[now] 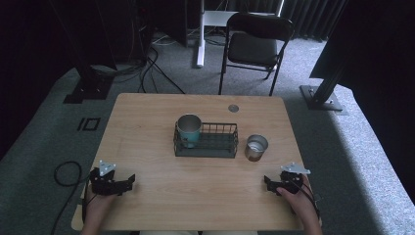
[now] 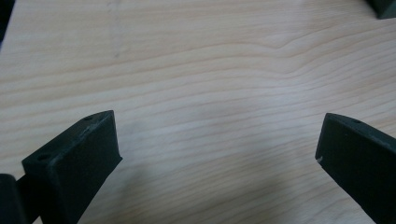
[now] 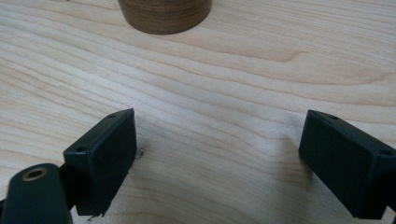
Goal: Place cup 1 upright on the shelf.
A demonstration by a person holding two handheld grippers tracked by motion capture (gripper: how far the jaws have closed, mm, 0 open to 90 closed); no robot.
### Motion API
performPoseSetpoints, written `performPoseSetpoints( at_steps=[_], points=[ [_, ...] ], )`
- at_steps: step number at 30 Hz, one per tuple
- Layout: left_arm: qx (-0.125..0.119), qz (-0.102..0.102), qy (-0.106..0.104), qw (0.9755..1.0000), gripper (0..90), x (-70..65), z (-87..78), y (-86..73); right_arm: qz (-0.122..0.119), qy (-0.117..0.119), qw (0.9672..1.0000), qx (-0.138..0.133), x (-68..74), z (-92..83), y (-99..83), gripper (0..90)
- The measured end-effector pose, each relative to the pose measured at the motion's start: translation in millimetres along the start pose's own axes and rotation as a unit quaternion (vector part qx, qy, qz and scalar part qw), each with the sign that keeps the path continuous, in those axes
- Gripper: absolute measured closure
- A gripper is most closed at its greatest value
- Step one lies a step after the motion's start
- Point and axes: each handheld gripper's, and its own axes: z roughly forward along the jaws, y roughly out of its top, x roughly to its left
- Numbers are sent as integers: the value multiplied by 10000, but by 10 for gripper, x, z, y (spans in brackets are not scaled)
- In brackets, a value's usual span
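Now, at the near edge of the wooden table (image 1: pixel 147 117), I hold my left gripper (image 1: pixel 131 179) and right gripper (image 1: pixel 266 181) low over the bare wood, both with jaws spread wide and nothing between them. Nearest my right gripper stands the small metal cup (image 1: pixel 256 147), upright on the table just right of the black wire basket (image 1: pixel 230 142) and apart from it; its base shows at the far edge of the right gripper view (image 3: pixel 163 14). A taller teal cup (image 1: pixel 189 129) stands upright inside the basket's left end.

I judge the metal cup light, rigid and smooth-walled, so likely to slip under a loose pinch. Its open top should let one jaw go inside and one outside the rim, or both jaws could close across the wall partway up. It looks sturdy rather than fragile, though a tilted grip could tip it against the basket.
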Motion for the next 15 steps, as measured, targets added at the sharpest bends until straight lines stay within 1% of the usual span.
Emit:
performPoseSetpoints(
  at_steps=[2,3,5,9,11,15],
  points=[
    [21,-77,58,10000,3,27,-5,-19,0,0,10000,0,0,0,0,110],
    [21,-77,58,10000,3,27,-5,-19,0,0,10000,0,0,0,0,110],
    [96,-132,151,9998,3,51,-9,-49,0,0,10000,1,0,0,0,110],
    [176,-180,254,9994,3,65,-16,-83,1,-1,10000,1,0,0,0,110],
    [176,-207,264,9993,3,75,-21,-91,0,-1,10000,1,0,0,0,110],
    [288,-248,355,9986,3,80,-6,-97,-1,-1,10000,0,0,0,0,110]
  ],
)
